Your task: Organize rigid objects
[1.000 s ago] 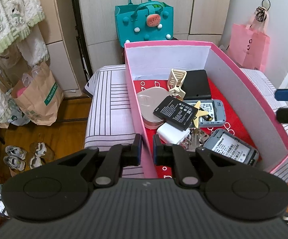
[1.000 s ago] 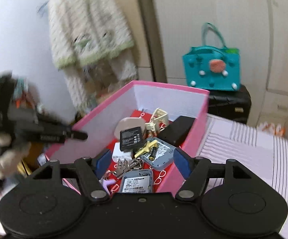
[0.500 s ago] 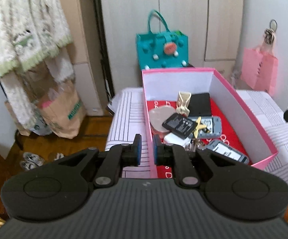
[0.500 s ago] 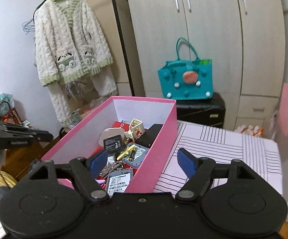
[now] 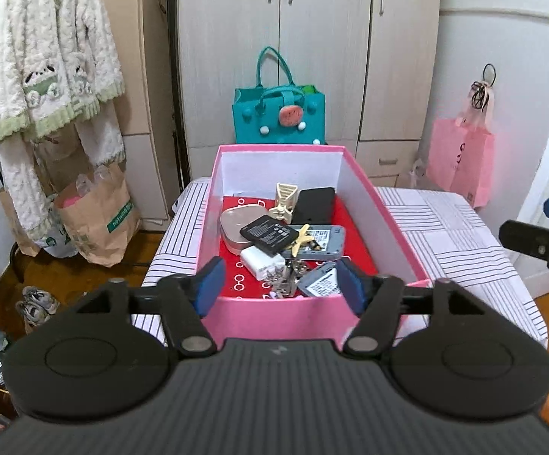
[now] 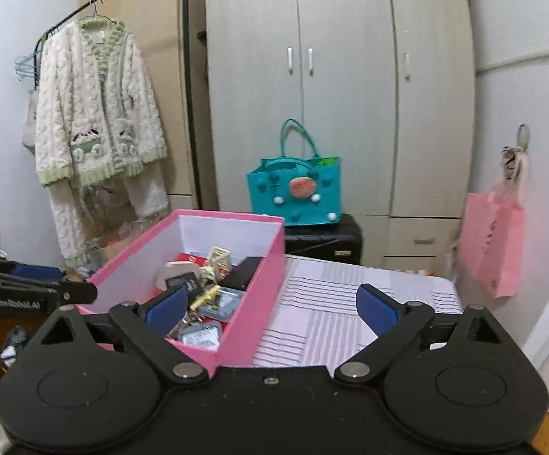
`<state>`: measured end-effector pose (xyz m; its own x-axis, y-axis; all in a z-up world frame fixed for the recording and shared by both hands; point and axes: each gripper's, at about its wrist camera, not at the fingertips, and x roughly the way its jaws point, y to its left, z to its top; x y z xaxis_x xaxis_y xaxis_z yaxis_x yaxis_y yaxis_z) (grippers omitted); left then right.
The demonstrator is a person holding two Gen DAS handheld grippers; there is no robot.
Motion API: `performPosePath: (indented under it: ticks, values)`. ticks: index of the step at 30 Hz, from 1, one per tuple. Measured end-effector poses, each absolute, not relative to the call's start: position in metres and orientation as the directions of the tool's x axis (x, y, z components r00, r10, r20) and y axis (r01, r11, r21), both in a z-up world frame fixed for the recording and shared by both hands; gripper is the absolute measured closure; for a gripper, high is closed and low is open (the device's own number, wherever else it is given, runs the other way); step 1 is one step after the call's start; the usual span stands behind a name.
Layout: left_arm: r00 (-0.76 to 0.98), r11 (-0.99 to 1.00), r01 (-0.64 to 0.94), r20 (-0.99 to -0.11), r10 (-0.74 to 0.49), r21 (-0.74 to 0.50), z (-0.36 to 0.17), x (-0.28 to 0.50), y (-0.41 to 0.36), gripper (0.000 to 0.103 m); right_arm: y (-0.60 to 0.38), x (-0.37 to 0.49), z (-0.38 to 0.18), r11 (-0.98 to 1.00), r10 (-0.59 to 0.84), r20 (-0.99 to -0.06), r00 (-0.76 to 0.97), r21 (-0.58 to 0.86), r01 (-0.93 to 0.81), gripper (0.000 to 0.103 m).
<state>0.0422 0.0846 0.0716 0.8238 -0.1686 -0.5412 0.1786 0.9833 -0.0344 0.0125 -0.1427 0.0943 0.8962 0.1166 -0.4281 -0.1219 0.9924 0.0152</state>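
On a striped tabletop [image 5: 445, 223] before a wardrobe sits the pink box [image 5: 274, 318] of gadgets. The left gripper [image 5: 278, 284] hovers level at its near wall, jaws apart and empty. The right gripper [image 6: 272, 309] hangs beside the box, jaws wide apart.

My left gripper [image 5: 277, 284] has a ribbed dark-grey housing with a small lightning-shaped mark at its front edge, two round black discs to either side of that mark, and black linkage arms pinned with silver rivets. Its fingertips [image 5: 209, 284] wear blue pads. My right gripper [image 6: 270, 309] is matte black with the same twin discs, silver pivot rivets, triangular cut-outs in the outer links, a small screw at the centre front, and blue pads on its fingertips [image 6: 375, 311]. White lettering runs along the left gripper's side in the right wrist view.
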Motion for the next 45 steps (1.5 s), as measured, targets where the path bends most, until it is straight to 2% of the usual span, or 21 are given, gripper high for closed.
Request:
performPosePath:
  ticks: [8, 10, 12, 17, 34, 45]
  values:
    - [0.868, 0.990, 0.143, -0.481, -0.126, -0.001, 0.072, 0.004, 0.068, 0.017, -0.162, -0.023, 0.094, 0.997, 0.076, -0.395, 0.916, 0.053, -0.059, 0.005]
    - [0.879, 0.990, 0.140, -0.462, -0.120, 0.010, 0.070, -0.005, 0.063, 0.006, -0.163, -0.031, 0.093, 0.997, 0.071, -0.385, 0.920, 0.044, -0.058, 0.005]
    - [0.892, 0.992, 0.127, -0.439, -0.108, 0.013, 0.069, -0.012, 0.061, 0.000, -0.163, -0.036, 0.091, 0.998, 0.065, -0.379, 0.923, 0.045, -0.052, 0.005]
    - [0.892, 0.993, 0.114, -0.441, -0.100, 0.006, 0.065, -0.023, 0.057, 0.000, -0.163, -0.043, 0.083, 0.998, 0.047, -0.383, 0.923, 0.048, -0.031, 0.000]
    - [0.891, 0.996, 0.078, -0.452, -0.049, 0.046, 0.052, -0.035, 0.048, 0.000, -0.162, -0.057, 0.073, 1.000, 0.006, -0.409, 0.913, 0.029, 0.006, 0.000]
    - [0.909, 0.994, 0.066, -0.417, -0.024, 0.087, 0.054, -0.044, 0.042, 0.000, -0.159, -0.063, 0.072, 1.000, -0.003, -0.402, 0.916, 0.027, 0.015, 0.000]
